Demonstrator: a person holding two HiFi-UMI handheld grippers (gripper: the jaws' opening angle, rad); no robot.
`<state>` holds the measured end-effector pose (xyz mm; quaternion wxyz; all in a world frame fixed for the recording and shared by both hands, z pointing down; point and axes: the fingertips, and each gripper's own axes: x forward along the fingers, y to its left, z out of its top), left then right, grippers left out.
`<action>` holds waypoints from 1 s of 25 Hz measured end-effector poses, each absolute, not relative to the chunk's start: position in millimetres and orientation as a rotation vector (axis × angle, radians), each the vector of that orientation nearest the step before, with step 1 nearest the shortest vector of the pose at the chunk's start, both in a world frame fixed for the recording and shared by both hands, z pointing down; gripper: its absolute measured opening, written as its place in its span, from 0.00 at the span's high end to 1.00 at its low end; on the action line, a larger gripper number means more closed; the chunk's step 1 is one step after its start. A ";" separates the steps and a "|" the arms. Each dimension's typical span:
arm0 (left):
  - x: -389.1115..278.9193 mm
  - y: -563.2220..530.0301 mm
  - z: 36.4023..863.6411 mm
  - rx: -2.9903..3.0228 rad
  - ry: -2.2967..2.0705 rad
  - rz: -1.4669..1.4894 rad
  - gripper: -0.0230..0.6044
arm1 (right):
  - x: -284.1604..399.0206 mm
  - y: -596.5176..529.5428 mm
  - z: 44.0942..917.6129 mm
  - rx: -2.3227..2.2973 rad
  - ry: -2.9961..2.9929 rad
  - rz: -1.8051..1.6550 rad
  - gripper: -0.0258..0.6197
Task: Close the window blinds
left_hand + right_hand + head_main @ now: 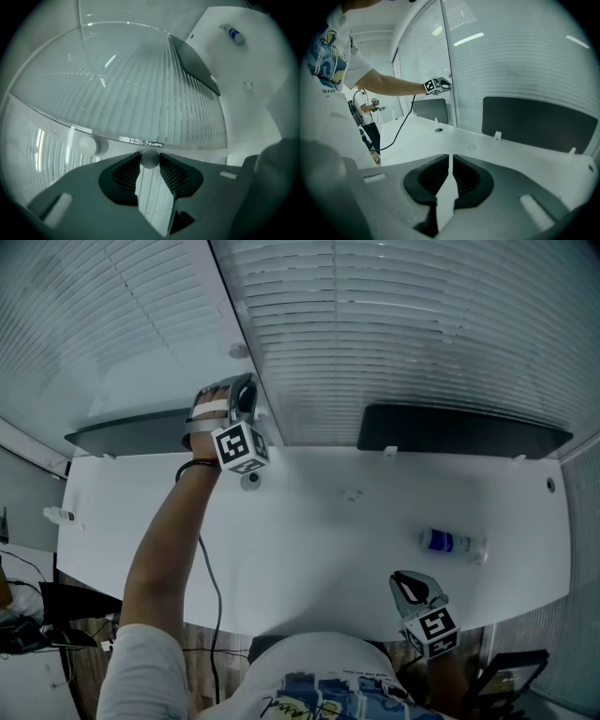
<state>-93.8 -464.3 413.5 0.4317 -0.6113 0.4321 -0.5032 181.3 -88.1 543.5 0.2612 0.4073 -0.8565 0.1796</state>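
Observation:
White slatted blinds point(403, 324) cover the window panes behind the table, and they fill the left gripper view point(140, 84). My left gripper point(246, 395) is raised to the window frame between two panes. In its own view the gripper point(150, 161) is shut on a small round grey knob point(150, 158) held at its fingertips, in front of a thin clear rod point(93, 132) that crosses the slats. My right gripper point(411, 584) hangs low by the table's front edge. Its jaws point(450, 159) are shut with nothing between them.
A white table point(309, 549) runs under the window, with a small clear bottle point(450, 542) lying at its right. Two dark panels point(464, 432) point(131, 432) stand along its back edge. A cable point(214, 596) hangs from the left gripper. A second round knob point(87, 145) sits on the frame.

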 end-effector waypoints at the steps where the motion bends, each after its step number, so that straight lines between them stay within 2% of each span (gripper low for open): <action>1: -94.1 -464.7 413.0 -1.539 1.087 -1.247 0.75 | 181.1 -87.7 544.0 1.102 -2.317 0.487 0.93; 13: -99.6 -465.0 406.2 -1.911 1.437 -1.022 0.76 | 178.7 -87.7 543.9 1.097 -2.313 0.491 0.93; 25: -108.0 -465.9 398.7 -2.425 1.960 -0.526 0.76 | 176.9 -87.6 543.8 1.089 -2.318 0.489 0.93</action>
